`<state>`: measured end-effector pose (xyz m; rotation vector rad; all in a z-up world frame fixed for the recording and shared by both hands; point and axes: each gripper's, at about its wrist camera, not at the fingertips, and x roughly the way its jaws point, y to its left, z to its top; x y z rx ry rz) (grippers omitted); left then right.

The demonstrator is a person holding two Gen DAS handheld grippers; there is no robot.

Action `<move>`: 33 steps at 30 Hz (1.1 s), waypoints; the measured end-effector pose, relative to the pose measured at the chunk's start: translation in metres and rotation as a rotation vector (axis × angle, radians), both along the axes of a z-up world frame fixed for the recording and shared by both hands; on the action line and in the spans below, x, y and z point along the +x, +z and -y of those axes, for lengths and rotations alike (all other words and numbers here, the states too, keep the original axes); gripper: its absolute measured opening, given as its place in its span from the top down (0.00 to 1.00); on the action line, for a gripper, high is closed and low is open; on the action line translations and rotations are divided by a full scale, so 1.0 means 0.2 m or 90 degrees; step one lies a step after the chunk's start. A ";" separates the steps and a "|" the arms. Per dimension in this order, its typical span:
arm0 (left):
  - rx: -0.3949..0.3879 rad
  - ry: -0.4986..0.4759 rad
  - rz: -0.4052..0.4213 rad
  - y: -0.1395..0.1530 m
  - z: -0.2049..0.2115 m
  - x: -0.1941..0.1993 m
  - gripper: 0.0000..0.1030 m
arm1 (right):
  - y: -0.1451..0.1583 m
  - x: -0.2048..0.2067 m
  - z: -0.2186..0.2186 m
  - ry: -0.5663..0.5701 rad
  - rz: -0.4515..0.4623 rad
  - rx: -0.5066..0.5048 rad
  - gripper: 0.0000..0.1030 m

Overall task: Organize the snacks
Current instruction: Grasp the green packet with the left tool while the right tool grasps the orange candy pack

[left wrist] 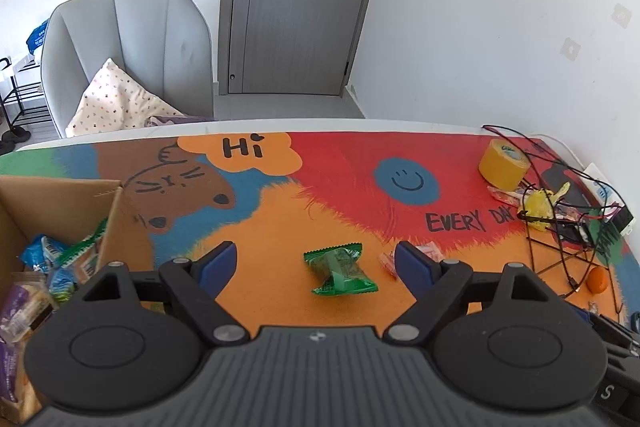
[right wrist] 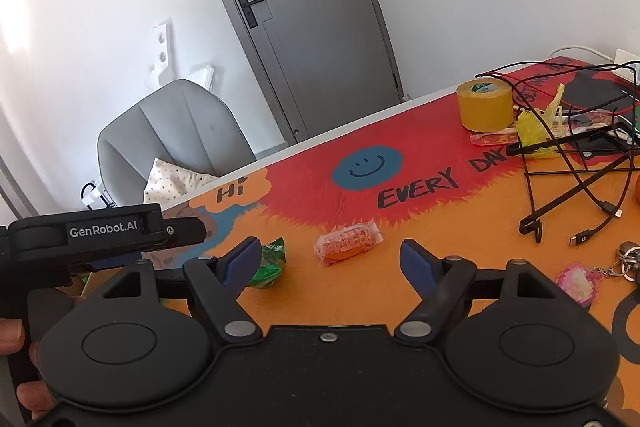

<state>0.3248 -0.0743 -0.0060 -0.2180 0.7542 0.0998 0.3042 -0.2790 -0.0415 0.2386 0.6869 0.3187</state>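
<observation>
A green snack packet (left wrist: 341,271) lies on the colourful mat, between the fingers of my left gripper (left wrist: 318,263), which is open and empty above it. It also shows in the right wrist view (right wrist: 269,263), partly behind a finger. An orange snack packet (right wrist: 347,242) lies on the mat ahead of my right gripper (right wrist: 332,261), which is open and empty; in the left wrist view only its ends show beside the right finger (left wrist: 387,262). A cardboard box (left wrist: 60,203) at the left holds several snack packets (left wrist: 48,255).
A yellow tape roll (right wrist: 485,105), a yellow bag (right wrist: 534,131), another small packet (right wrist: 494,138), tangled black cables (right wrist: 580,163), keys with a pink charm (right wrist: 580,281) and an orange fruit (left wrist: 598,279) crowd the right side. A grey chair (left wrist: 132,55) stands beyond the table's far edge.
</observation>
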 end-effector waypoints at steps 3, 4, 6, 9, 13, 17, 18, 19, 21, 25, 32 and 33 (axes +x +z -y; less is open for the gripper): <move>-0.011 0.002 -0.008 -0.04 0.02 0.05 0.18 | -0.04 0.05 0.01 0.001 -0.009 -0.001 0.26; -0.016 0.002 -0.016 -0.06 0.03 0.07 0.19 | -0.05 0.07 0.01 0.001 -0.012 -0.002 0.26; -0.028 0.002 -0.022 -0.10 0.04 0.11 0.20 | -0.08 0.11 0.02 0.000 -0.020 -0.002 0.26; -0.038 0.012 -0.039 -0.15 0.05 0.17 0.24 | -0.13 0.16 0.03 0.004 -0.033 0.002 0.26; -0.052 0.021 -0.059 -0.23 0.06 0.23 0.31 | -0.18 0.21 0.02 0.017 -0.042 0.000 0.26; -0.067 0.039 -0.079 -0.30 0.05 0.27 0.38 | -0.23 0.25 -0.01 0.034 -0.047 -0.010 0.26; -0.073 0.042 -0.082 -0.32 0.04 0.28 0.43 | -0.23 0.26 -0.01 0.035 -0.049 -0.012 0.26; -0.082 0.044 -0.086 -0.34 0.03 0.29 0.51 | -0.24 0.27 -0.02 0.038 -0.050 -0.015 0.26; -0.116 0.046 -0.094 -0.37 0.00 0.30 0.68 | -0.26 0.29 -0.04 0.043 -0.049 -0.026 0.26; -0.098 0.058 -0.078 -0.35 -0.02 0.28 0.72 | -0.27 0.31 -0.09 0.060 -0.043 -0.047 0.26; -0.086 0.068 -0.064 -0.30 -0.09 0.26 0.72 | -0.29 0.34 -0.20 0.074 -0.013 -0.100 0.16; -0.085 0.070 -0.064 -0.29 -0.10 0.26 0.72 | -0.29 0.35 -0.22 0.075 -0.009 -0.110 0.14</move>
